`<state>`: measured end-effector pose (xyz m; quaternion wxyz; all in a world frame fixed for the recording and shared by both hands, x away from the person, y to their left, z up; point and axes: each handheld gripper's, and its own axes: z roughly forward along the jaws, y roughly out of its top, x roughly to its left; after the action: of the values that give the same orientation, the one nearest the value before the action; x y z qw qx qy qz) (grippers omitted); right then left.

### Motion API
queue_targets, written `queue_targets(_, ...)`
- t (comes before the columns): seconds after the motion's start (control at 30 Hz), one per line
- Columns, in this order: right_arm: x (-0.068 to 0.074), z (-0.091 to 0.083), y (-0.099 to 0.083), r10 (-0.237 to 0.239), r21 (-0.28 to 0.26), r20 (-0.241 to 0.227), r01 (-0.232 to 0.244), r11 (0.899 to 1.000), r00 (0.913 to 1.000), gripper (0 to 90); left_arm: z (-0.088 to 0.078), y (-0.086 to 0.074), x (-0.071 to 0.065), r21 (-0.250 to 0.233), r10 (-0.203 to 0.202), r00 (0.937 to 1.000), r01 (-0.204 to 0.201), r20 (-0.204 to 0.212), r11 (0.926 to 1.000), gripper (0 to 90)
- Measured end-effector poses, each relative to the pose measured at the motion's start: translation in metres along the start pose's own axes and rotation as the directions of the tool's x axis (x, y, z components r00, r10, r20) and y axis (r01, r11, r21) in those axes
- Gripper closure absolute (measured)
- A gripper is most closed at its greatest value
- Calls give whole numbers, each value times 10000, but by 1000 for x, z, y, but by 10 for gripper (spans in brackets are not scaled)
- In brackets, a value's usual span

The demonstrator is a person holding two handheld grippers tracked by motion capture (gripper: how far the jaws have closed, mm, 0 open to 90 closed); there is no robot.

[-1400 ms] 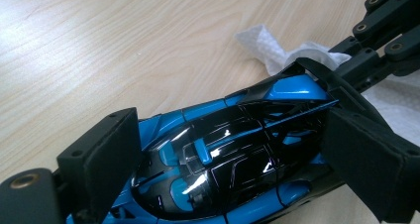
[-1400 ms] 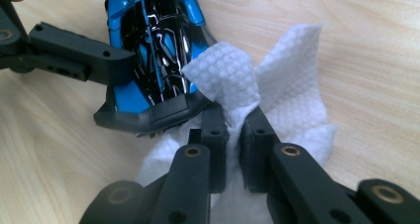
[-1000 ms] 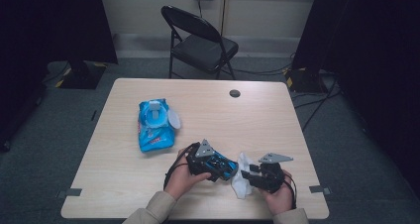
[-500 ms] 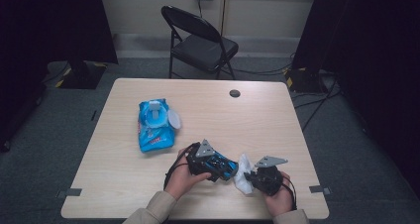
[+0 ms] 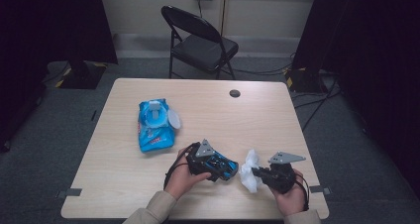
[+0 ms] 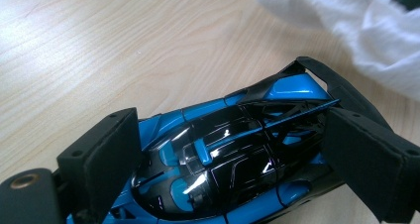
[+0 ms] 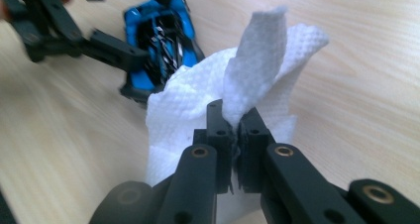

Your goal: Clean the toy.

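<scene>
The left gripper (image 5: 225, 167) is clamping the blue toy car (image 6: 233, 159) steady between its fingers while the right gripper (image 7: 232, 122), having just closed its fingers, is pinching a white wipe (image 7: 257, 80) beside it for cleaning.

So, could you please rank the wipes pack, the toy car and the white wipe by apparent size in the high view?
1. wipes pack, clearly the largest.
2. toy car and white wipe look close; the left gripper hides part of the car, so I won't rank them.
</scene>
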<state>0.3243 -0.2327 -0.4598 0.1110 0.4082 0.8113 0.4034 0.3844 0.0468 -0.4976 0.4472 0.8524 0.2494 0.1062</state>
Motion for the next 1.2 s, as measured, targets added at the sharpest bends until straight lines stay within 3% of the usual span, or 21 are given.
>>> queue_targets(0.23,5,-3,10,114,-354,-370,-127,9993,9993,866,0,0,0,-14,-6,10000,6,0,10000,84)
queue_targets(0.4,8,22,11,303,-142,-420,-309,9994,9987,866,0,0,0,-14,6,10000,-6,10,10000,85)
queue_targets(0.53,9,42,8,426,237,-146,-422,9988,9990,865,0,0,0,-52,-33,10000,33,26,10000,86)
queue_targets(0.63,6,47,6,559,229,-66,-557,9982,9984,865,0,-1,1,-114,-20,10000,20,28,9999,86)
queue_targets(0.7,5,49,7,223,613,399,-247,9978,9990,864,0,-2,1,-153,-11,10000,12,42,9999,85)
queue_targets(0.87,4,60,4,204,795,431,-238,9966,9989,861,1,-1,0,-138,8,10000,-8,37,9999,85)
queue_targets(0.93,8,64,3,-24,746,379,-5,9972,9993,861,1,-1,-1,-128,16,10000,-17,-27,9999,79)
queue_targets(1.2,14,62,-3,148,535,379,-168,9984,9992,863,1,-1,-2,-150,22,10000,-22,-1,9999,77)
